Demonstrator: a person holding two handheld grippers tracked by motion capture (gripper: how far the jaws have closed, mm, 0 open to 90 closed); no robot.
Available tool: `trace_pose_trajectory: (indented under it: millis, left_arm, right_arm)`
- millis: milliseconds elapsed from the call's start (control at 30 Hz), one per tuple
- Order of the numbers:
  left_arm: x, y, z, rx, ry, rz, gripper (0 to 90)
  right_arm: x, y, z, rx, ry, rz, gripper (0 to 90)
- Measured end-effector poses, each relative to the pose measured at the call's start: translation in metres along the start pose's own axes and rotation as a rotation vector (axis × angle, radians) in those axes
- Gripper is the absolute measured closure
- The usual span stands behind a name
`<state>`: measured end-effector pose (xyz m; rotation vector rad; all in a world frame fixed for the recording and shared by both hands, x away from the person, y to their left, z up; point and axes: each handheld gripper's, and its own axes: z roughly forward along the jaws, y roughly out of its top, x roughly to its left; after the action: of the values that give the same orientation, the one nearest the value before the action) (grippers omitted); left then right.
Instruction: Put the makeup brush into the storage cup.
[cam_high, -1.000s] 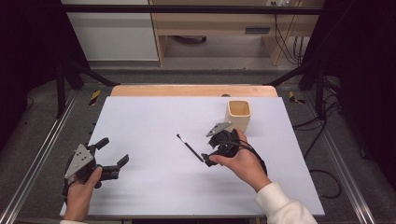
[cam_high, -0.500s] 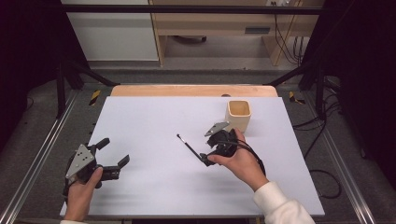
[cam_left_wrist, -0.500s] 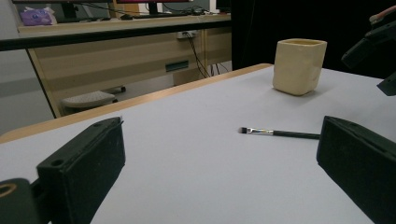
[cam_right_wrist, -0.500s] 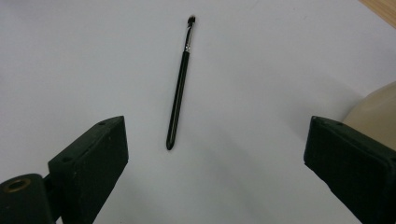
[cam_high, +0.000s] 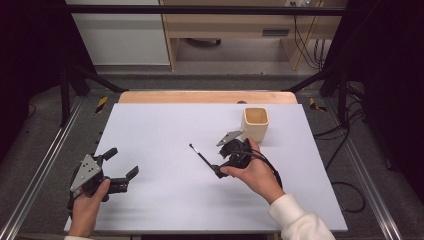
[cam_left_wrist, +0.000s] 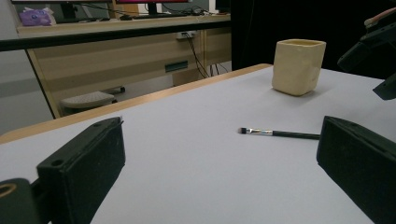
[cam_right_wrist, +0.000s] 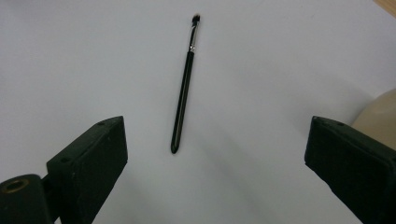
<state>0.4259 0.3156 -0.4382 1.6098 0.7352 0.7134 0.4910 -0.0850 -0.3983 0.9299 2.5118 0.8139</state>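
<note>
Fingers of the right gripper (cam_right_wrist: 215, 154) are spread wide above a thin black brush (cam_right_wrist: 184, 88), not yet pinched; left gripper (cam_high: 121, 169), also spread, rests nearby. Beige cup (cam_high: 255, 124) stands empty.

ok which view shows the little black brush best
The right gripper view: the brush lies whole between the open jaws, bristle tip to handle end. The left gripper view shows its tip and part of the handle; the high view shows it small, near the right gripper.
</note>
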Motion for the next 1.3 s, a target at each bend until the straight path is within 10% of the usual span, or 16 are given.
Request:
trace_pose_trajectory:
  millis: [1300]
  left_arm:
    - [0.0, 0.0, 0.001, 0.005, -0.003, 0.0, 0.9]
  right_arm:
    - [0.004, 0.014, 0.023, 0.009, 0.027, 0.032, 7.2]
